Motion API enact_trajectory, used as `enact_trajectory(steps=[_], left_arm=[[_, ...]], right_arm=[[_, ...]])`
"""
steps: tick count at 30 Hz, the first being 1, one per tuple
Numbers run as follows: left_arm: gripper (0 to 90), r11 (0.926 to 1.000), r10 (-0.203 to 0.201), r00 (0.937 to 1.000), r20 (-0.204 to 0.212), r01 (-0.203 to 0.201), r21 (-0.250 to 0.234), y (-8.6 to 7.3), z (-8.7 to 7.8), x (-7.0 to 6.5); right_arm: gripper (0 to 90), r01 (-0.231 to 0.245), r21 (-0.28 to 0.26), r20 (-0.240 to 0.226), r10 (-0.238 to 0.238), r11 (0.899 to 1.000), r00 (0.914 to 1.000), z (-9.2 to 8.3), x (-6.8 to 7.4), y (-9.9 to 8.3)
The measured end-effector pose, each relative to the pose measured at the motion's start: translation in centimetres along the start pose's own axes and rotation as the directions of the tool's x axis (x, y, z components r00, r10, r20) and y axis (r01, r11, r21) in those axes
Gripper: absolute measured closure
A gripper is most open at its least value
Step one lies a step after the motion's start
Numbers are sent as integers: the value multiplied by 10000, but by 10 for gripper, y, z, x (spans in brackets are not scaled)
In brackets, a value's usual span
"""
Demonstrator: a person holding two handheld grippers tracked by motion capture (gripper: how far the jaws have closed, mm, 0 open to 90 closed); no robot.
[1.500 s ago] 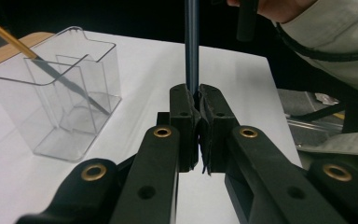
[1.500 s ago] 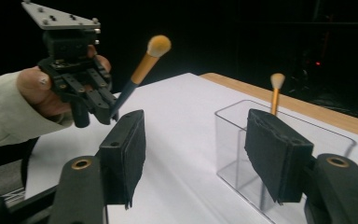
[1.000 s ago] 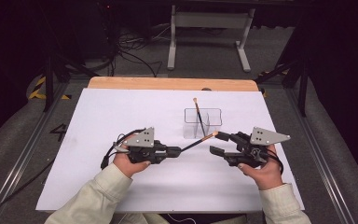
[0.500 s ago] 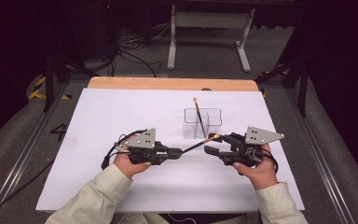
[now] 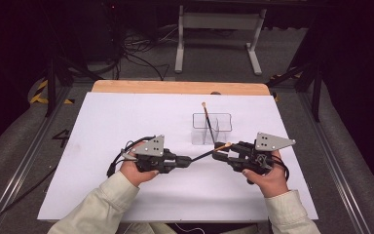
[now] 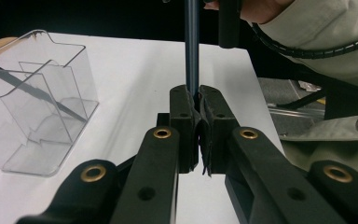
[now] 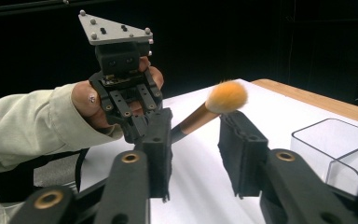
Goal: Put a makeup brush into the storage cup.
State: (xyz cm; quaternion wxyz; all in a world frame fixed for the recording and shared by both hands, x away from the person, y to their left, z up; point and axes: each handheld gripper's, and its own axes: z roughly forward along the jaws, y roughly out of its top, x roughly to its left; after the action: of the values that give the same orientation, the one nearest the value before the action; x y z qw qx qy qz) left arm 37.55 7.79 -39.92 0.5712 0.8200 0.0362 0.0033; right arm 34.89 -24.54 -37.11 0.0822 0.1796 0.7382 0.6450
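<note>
My left gripper [image 5: 187, 160] is shut on the dark handle of a makeup brush [image 5: 202, 156], which it holds level, pointing right. In the left gripper view the handle [image 6: 192, 46] runs straight up out of the closed jaws [image 6: 195, 100]. The brush's orange bristle head [image 7: 227, 96] and copper ferrule lie between the pads of my right gripper [image 7: 196, 126]. Those jaws have just been closing, with a gap still on both sides of the brush. In the high view the right gripper [image 5: 217, 155] faces the left one, tip to tip.
A clear divided plastic holder [image 5: 212, 129] stands just behind the two grippers with a second dark-handled brush [image 5: 207, 122] leaning in it. The white table sheet [image 5: 126, 122] ends at a wooden strip at the back. A metal stand and cables are on the floor beyond.
The right gripper has shifted slightly left onto the brush's bristle end and its jaws have narrowed around it. The left gripper and the holder have not moved.
</note>
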Motion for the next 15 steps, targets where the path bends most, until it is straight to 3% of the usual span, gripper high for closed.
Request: enact_trajectory(steps=[6, 15], left_arm=[[844, 10000, -18, 10000, 10, 18, 38, 0, 1, 0], [844, 9999, 85, 9999, 52, -86, 143, 0, 1, 0]], right_arm=[[749, -35, -27, -70, 34, 10000, 10000, 0, 1, 0], [779, -172, -168, -157, 169, 9997, 9997, 0, 2, 0]])
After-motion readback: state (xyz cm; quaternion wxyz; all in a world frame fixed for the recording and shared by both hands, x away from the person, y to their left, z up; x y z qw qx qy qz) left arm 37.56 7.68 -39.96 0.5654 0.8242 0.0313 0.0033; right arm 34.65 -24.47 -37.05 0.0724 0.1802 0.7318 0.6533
